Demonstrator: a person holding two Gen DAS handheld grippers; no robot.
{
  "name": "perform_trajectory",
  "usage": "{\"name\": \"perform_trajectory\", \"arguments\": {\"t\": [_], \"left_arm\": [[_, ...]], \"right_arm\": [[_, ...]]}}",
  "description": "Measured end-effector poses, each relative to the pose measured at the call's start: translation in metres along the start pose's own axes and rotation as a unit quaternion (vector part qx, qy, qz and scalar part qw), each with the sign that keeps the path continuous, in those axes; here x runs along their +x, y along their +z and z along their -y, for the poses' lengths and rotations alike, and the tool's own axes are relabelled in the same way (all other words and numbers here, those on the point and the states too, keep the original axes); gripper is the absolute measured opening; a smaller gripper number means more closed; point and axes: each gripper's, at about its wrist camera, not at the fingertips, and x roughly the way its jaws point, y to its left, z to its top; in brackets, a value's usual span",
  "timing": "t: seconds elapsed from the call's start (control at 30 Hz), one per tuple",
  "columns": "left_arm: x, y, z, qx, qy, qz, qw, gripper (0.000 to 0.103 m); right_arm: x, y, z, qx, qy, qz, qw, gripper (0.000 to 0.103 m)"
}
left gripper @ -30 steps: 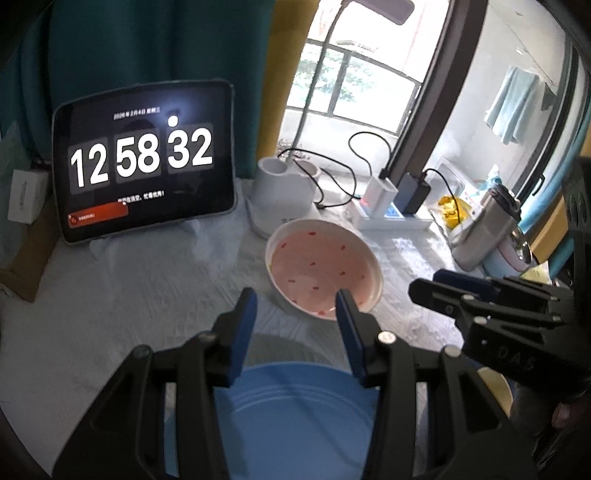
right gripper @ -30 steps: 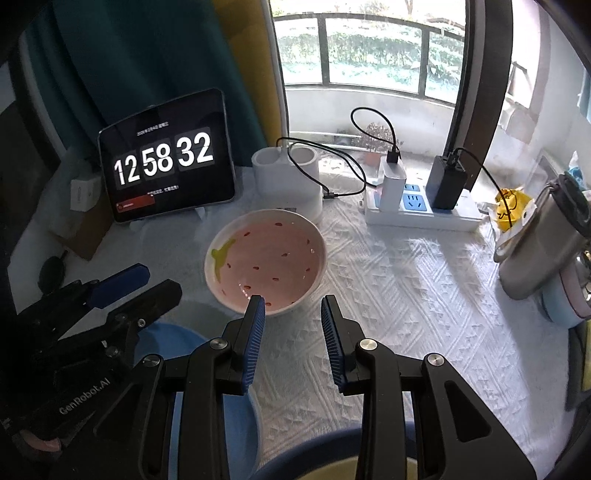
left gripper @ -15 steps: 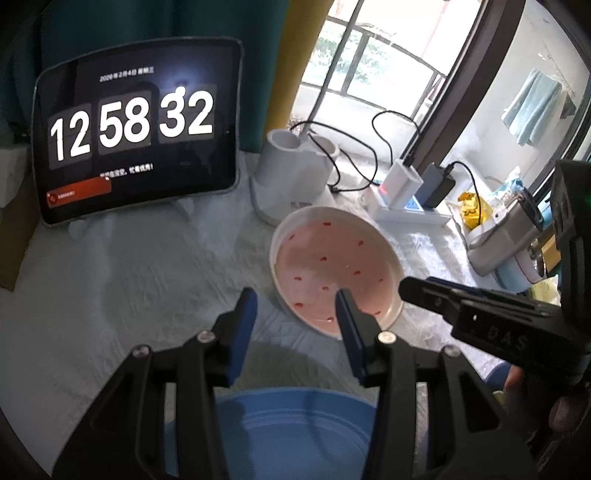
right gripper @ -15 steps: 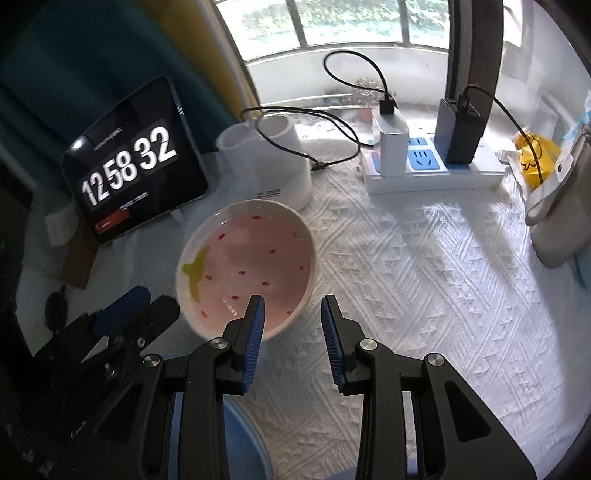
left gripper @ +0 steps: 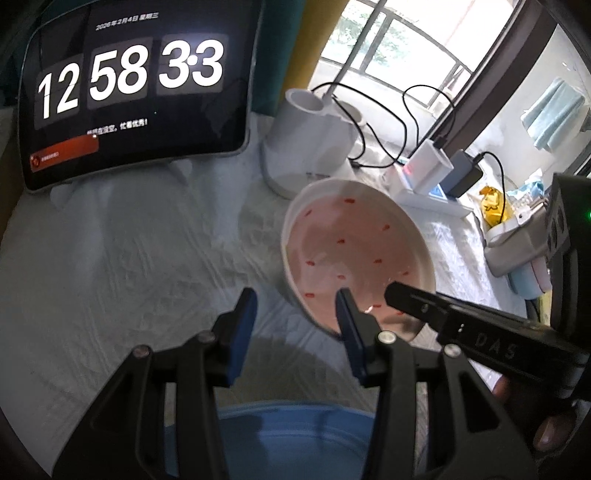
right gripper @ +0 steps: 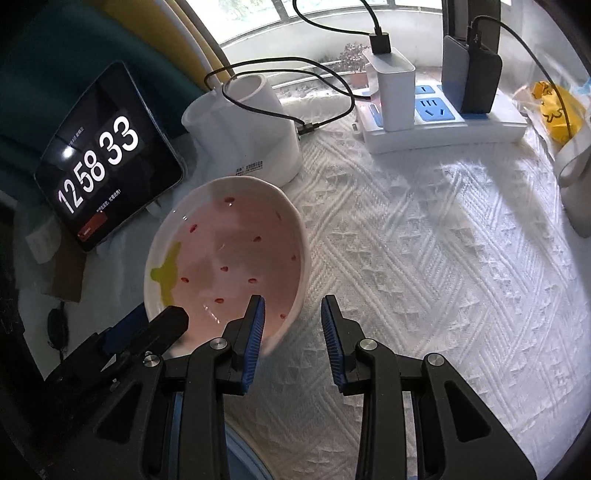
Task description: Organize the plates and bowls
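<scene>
Bright window [right gripper: 295,22] backlight, soft shadows, fisheye-bent dark edges, slight blur.

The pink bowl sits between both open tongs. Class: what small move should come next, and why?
Probably ease the right tongs a little further down so the near rim of the pink bowl sits between the pads, then close. Their left pad is already just inside that rim, with the other outside over the white cloth. Both tongs are open and empty; the left tongs hang beside the bowl.
</scene>
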Motion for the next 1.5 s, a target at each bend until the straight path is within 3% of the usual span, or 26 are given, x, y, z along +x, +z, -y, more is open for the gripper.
{"name": "perform_trajectory", "arguments": {"t": [0.47, 0.63, 0.77, 1.5], "left_arm": [[0.008, -0.004, -0.001, 0.011, -0.004, 0.014, 0.9998, 0.044], [0.005, -0.008, 0.006, 0.031, -0.007, 0.024, 0.9992, 0.036], [0.005, -0.010, 0.009, 0.037, -0.003, 0.031, 0.9989, 0.036], [-0.049, -0.018, 0.016, 0.051, -0.012, 0.102, 0.9934, 0.035]], "right_arm": [[0.004, -0.001, -0.014, -0.039, 0.001, 0.003, 0.999, 0.027], [0.003, -0.003, -0.019, -0.051, -0.006, 0.012, 0.999, 0.025], [0.000, -0.004, -0.020, -0.054, -0.008, 0.020, 0.998, 0.023], [-0.043, -0.019, -0.034, -0.071, -0.004, 0.077, 0.995, 0.023]]}}
